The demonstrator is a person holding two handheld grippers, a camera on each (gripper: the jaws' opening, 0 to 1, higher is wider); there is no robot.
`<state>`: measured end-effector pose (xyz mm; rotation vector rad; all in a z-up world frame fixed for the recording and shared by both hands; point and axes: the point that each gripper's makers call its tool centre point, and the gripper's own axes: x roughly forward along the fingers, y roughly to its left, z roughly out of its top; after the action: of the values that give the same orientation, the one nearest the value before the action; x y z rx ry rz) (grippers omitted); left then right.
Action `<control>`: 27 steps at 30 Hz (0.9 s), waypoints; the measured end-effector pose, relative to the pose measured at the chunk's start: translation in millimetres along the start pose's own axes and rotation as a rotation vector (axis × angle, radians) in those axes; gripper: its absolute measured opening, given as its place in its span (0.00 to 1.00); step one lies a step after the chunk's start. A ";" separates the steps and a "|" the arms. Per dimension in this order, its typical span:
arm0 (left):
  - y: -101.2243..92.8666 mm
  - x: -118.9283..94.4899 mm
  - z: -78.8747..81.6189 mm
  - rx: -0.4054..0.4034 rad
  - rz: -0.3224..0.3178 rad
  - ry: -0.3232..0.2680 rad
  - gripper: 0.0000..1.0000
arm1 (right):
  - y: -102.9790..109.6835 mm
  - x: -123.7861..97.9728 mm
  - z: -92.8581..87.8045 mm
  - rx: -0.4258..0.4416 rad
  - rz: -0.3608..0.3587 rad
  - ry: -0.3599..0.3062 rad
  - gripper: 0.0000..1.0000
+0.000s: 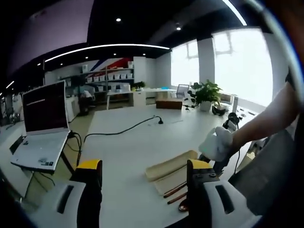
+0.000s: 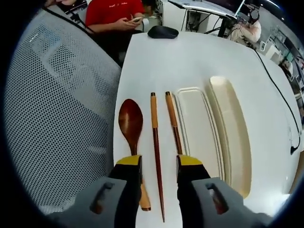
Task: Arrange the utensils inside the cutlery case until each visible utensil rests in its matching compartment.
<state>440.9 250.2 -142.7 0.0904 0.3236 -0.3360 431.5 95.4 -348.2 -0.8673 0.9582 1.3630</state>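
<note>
A brown wooden spoon [image 2: 130, 121] and two wooden chopsticks [image 2: 155, 137] [image 2: 172, 118] lie side by side on the white table. Right of them rest the cream cutlery case tray [image 2: 197, 128] and its lid [image 2: 232, 128], both holding nothing. My right gripper [image 2: 158, 160] is open over the utensils' lower ends, and one chopstick runs through the gap between its jaws. My left gripper [image 1: 144, 165] is open farther back above the table, holding nothing. In the left gripper view the case [image 1: 170, 165] and chopsticks [image 1: 175, 190] lie by its right jaw, under a white-gloved hand [image 1: 216, 144].
A grey mesh chair back [image 2: 61, 104] stands close to the table's edge beside the spoon. A black mouse [image 2: 163, 32] lies at the far end, near a person in a red shirt [image 2: 114, 10]. An open laptop [image 1: 42, 128], a black cable [image 1: 118, 130] and a potted plant [image 1: 205, 95] are around the table.
</note>
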 end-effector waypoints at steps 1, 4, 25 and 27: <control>1.0 -0.2 0.0 0.003 0.003 -0.002 0.74 | 0.6 0.9 -0.2 -0.005 0.001 0.006 0.22; 2.3 -0.8 0.6 0.004 0.009 -0.004 0.74 | 2.2 4.9 -0.9 -0.012 0.010 0.018 0.21; 2.9 1.7 -1.7 0.019 0.000 0.011 0.71 | 0.0 15.9 -1.8 -0.052 0.013 0.082 0.16; 3.4 1.8 -2.3 0.018 0.000 0.013 0.71 | -1.4 15.5 -1.8 -0.057 0.006 0.084 0.14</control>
<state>443.0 253.2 -145.3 0.1103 0.3333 -0.3382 432.3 99.6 -363.2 -0.9715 0.9909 1.3734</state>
